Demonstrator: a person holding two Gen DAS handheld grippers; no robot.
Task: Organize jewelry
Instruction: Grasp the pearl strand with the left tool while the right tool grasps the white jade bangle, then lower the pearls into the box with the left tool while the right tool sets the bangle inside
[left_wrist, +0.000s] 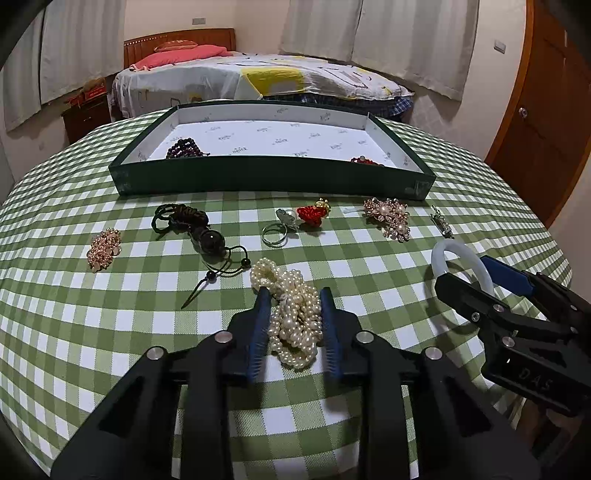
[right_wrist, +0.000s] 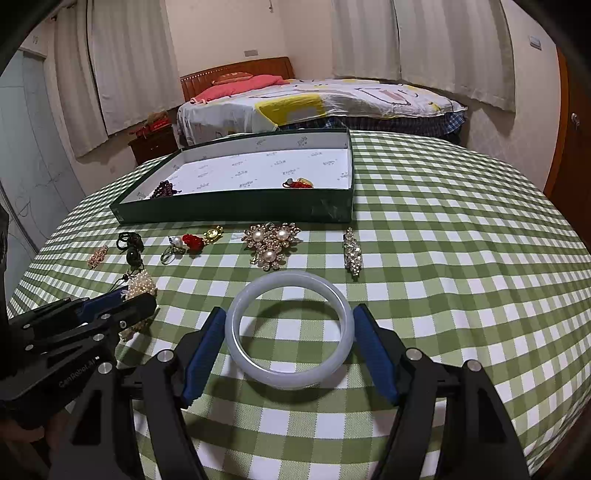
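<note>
Your worktop (left_wrist: 110, 369), round and covered in a green-and-white checked cloth, stands in a bedroom with a bed (left_wrist: 258, 79) and pale curtains (right_wrist: 424, 40) behind it. At its far edge sits the green tray (left_wrist: 266, 173), which so far holds only a dark bead bracelet (left_wrist: 184, 149) in its near left corner and a red-and-gold piece (right_wrist: 298, 183) in its near right corner. Judging by that, you are early on: most pieces are still on the cloth.

Along the tray's front lie a black cord pendant (left_wrist: 195, 229), a large pearl brooch (right_wrist: 271, 242), a silver clip (right_wrist: 352, 253), a red knot charm (left_wrist: 310, 216), a small gold brooch (left_wrist: 104, 249) and a ring (left_wrist: 275, 234).

Near the front edge, your left hand-held gripper (left_wrist: 293, 321) has its pads against the pearl strand (left_wrist: 291, 317), gripping it on the cloth. Your right hand-held gripper (right_wrist: 290, 347) brackets the white bangle (right_wrist: 290, 326) with jaws wide; I cannot tell whether they press it.
</note>
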